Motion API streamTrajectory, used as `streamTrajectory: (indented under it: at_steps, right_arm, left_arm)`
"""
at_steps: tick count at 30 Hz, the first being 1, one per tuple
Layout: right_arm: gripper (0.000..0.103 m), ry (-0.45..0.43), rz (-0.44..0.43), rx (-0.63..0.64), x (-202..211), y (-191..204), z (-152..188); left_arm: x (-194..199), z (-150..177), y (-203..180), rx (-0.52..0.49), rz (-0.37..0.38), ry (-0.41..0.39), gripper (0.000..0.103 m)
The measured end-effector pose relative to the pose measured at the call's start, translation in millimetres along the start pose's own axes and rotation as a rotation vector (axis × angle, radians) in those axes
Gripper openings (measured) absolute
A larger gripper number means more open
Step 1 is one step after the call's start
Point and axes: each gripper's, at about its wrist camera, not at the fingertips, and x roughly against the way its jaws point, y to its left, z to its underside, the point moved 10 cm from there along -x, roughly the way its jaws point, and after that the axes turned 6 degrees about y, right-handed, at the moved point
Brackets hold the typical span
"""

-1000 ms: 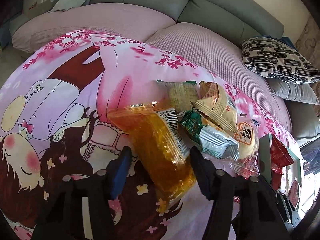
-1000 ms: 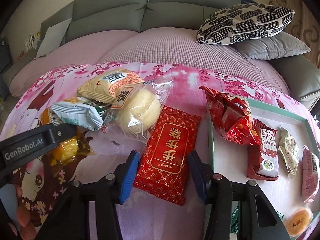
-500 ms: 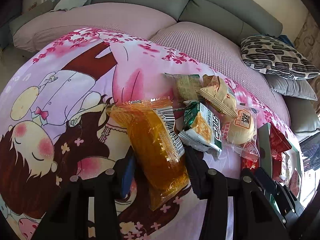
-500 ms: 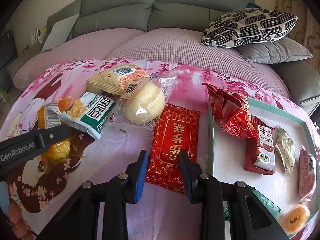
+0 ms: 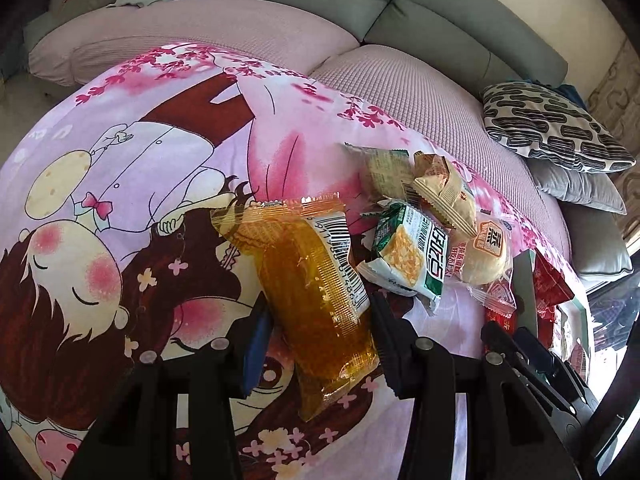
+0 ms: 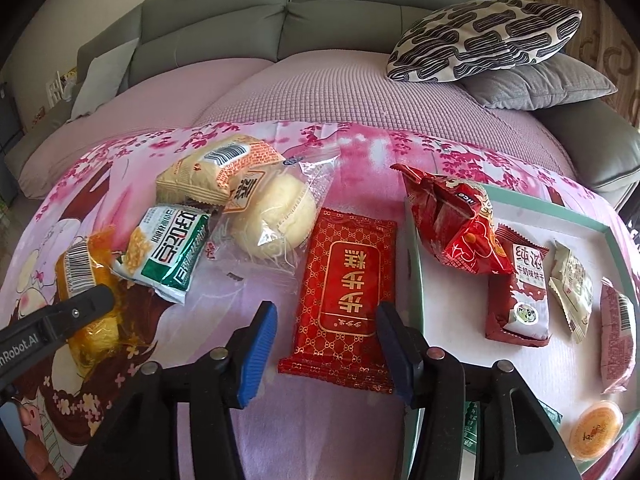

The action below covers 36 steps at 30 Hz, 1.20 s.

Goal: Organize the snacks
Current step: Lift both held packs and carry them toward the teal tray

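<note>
Jaws of the left gripper (image 5: 318,330) are clamping the translucent orange snack packet (image 5: 312,284), presumably for moving; right gripper (image 6: 326,346) jaws, just reopening, are straddling the flat red foil packet (image 6: 344,292) beside the teal-rimmed tray (image 6: 414,264) on the right.

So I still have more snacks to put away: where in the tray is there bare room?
The tray is bare along its near-left floor, between its left wall and the dark red biscuit packet, and behind the packets toward the far rim. Its right side is crowded with the cream packet, pink packet and orange cup.
</note>
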Motion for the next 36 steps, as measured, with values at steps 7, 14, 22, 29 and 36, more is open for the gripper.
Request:
streamTrajectory:
  at_steps: [7, 14, 22, 29, 36]
  right_arm:
    - [0.056, 0.016, 0.038, -0.006, -3, -10, 2]
    - [0.062, 0.033, 0.06, -0.023, -15, -10, -11]
    - [0.063, 0.052, 0.054, -0.015, -24, -12, -25]
    - [0.062, 0.062, 0.069, 0.0, -31, -12, -31]
    - [0.048, 0.059, 0.054, -0.002, -27, -11, -20]
  left_arm:
    - [0, 1, 2, 0.016, 0.023, 0.005, 0.05]
    - [-1, 0, 2, 0.021, 0.034, 0.008, 0.05]
    - [-1, 0, 3, 0.025, 0.039, 0.008, 0.05]
    - [-2, 0, 3, 0.025, 0.044, 0.01, 0.05]
    - [-2, 1, 3, 0.025, 0.046, 0.011, 0.05]
